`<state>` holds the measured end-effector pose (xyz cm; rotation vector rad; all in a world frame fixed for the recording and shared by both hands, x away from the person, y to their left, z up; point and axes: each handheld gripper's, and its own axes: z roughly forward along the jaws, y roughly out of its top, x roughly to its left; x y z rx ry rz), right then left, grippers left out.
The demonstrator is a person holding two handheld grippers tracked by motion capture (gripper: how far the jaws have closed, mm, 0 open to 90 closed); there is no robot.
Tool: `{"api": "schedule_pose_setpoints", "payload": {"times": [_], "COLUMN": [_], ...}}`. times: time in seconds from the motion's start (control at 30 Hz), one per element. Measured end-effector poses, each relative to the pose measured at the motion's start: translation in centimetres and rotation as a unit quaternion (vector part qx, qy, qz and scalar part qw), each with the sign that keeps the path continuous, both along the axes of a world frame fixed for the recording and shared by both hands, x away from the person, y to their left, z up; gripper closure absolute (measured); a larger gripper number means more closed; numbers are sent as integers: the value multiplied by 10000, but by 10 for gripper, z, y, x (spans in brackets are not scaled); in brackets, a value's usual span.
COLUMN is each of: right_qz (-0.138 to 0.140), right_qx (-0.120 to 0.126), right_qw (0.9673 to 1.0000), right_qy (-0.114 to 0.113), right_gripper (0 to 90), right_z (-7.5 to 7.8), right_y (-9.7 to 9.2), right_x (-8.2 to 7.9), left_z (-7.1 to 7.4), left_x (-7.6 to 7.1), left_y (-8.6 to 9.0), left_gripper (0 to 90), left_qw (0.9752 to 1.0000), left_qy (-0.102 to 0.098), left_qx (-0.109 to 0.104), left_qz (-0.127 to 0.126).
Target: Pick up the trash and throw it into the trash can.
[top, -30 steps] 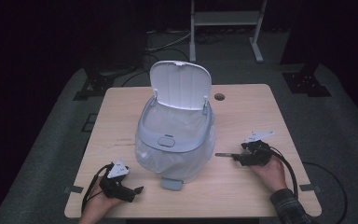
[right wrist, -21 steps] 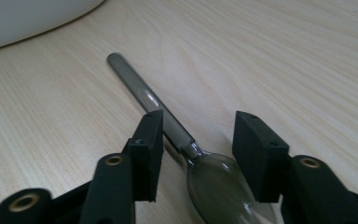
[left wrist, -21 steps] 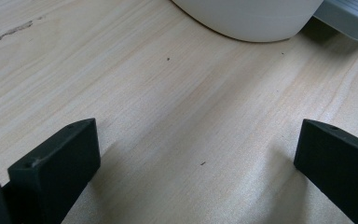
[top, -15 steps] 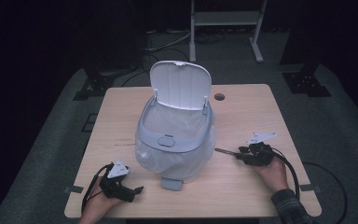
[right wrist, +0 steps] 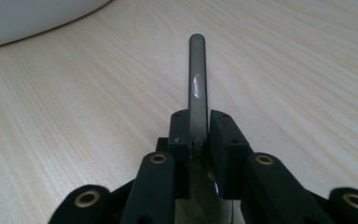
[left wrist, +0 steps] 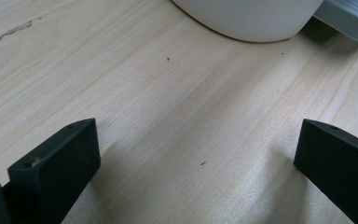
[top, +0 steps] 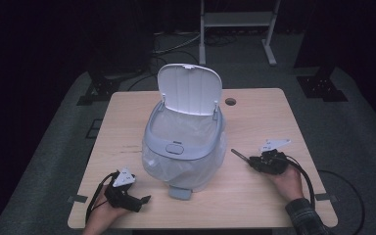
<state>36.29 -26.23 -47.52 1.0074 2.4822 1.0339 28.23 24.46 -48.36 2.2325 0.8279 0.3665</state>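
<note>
Slim dark grey metal handle [right wrist: 198,84], likely spoon, lay level just above bench, clamped on edge in right tool [right wrist: 199,122], free end pointing toward white bin [top: 186,142].

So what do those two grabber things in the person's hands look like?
Both are black. The left gripper and the right gripper each carry a pale grey three-cornered plate on top and trail a black cable. Up close, the right one's arms have brass-coloured rivets, and the left one's fingers are chunky black blocks. A plaid sleeve covers the right wrist.
</note>
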Motion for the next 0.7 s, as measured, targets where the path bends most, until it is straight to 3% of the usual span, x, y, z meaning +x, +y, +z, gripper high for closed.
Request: {"api": "schedule_pose_setpoints", "payload": {"times": [0.33,0.7], "right_qz": [-12,-52], "right_qx": [95,286], "right_qw": [9997,9993], "right_qy": [212,230], "right_gripper": [791,791], "right_z": [5,18], "right_y": [1,-1], "right_x": [1,-4], "left_z": [0,0], "left_x": [0,0], "left_y": [0,0], "left_gripper": [0,0], "left_qw": [10000,10000], "left_qy": [0,2], "left_qx": [0,0], "left_qz": [-2,-2]}}
